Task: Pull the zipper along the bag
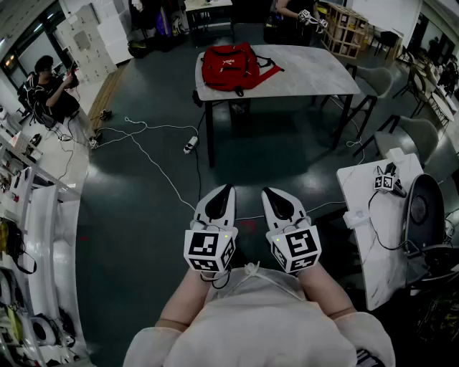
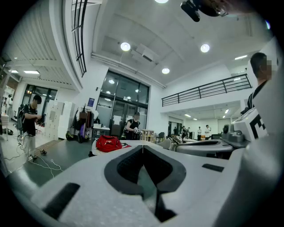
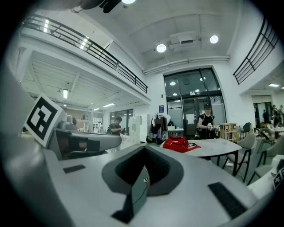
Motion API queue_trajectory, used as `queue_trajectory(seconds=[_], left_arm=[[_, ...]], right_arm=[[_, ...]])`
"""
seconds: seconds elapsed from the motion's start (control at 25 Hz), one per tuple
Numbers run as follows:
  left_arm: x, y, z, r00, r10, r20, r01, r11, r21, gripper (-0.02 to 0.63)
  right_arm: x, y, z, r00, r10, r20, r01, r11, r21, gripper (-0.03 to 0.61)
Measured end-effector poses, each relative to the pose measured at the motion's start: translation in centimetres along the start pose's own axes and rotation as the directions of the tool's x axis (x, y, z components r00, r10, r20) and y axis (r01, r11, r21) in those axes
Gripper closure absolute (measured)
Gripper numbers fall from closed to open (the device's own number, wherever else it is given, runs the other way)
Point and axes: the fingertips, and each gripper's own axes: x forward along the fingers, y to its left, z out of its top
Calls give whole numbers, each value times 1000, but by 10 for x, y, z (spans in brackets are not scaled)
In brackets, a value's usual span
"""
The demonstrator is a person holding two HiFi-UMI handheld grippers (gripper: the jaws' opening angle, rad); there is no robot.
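Observation:
A red bag (image 1: 231,67) lies on the left part of a white table (image 1: 315,72) far ahead of me; it also shows small in the left gripper view as the red bag (image 2: 108,143) and in the right gripper view as the red bag (image 3: 176,143). Both grippers are held close to my body, well short of the table. My left gripper (image 1: 223,191) has its jaws closed together with nothing between them. My right gripper (image 1: 271,193) is likewise shut and empty. The bag's zipper is too small to make out.
Cables and a power strip (image 1: 189,145) lie on the dark floor between me and the table. Another white table (image 1: 380,229) with gear stands at my right. Chairs (image 1: 373,82) sit beside the far table. A person (image 1: 50,89) stands far left, another person (image 1: 294,14) behind the table.

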Motion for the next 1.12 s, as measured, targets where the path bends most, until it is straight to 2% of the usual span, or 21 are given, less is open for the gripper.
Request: queue_trajectory(seconds=[0.36, 0.72, 0.92, 1.12], left_arm=[[10, 0, -6, 1000, 4, -13, -4, 1000, -2, 594], [31, 11, -17, 998, 10, -56, -10, 1000, -9, 594], [61, 33, -23, 997, 19, -70, -19, 1000, -8, 594], [113, 74, -27, 996, 14, -84, -16, 1000, -16, 594]], right_arm=[[7, -6, -7, 1000, 13, -19, -13, 1000, 2, 552], [27, -22, -22, 998, 17, -60, -13, 998, 61, 551], [60, -38, -33, 997, 20, -77, -14, 996, 85, 551], [122, -66, -38, 994, 8, -106, 2, 995, 96, 551]])
